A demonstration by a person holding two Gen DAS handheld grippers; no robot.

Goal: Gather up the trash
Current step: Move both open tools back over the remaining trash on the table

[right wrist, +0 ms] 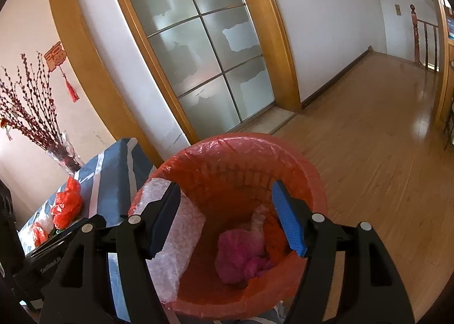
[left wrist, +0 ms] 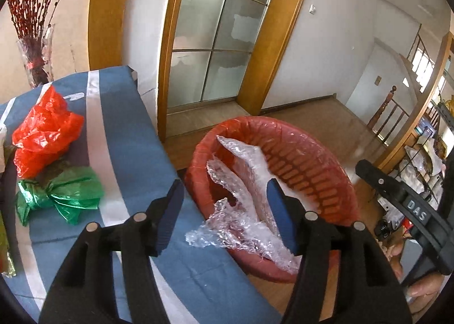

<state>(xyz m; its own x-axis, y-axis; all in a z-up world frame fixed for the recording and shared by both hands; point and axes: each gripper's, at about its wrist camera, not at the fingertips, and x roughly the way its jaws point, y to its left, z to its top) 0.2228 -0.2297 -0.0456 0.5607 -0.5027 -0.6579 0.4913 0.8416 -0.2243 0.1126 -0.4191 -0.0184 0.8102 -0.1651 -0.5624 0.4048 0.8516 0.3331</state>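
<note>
Wood floor point(right wrist: 369, 153) lies clear beyond red bin point(right wrist: 312, 182) beside table point(left wrist: 136, 131) edge | left gripper point(left wrist: 224, 210) released over bubble wrap point(left wrist: 244, 210), nothing grasped | right gripper point(right wrist: 227, 216) released, empty

Showing one red wastebasket point(left wrist: 334, 182) holding one sheet of clear bubble wrap point(left wrist: 244, 204) and one pink crumpled bag point(right wrist: 241, 255). Lying on one blue striped tablecloth point(left wrist: 136, 136): one red plastic bag point(left wrist: 45, 136), one green plastic bag point(left wrist: 62, 193). Standing behind: one glass vase point(left wrist: 37, 60).
</note>
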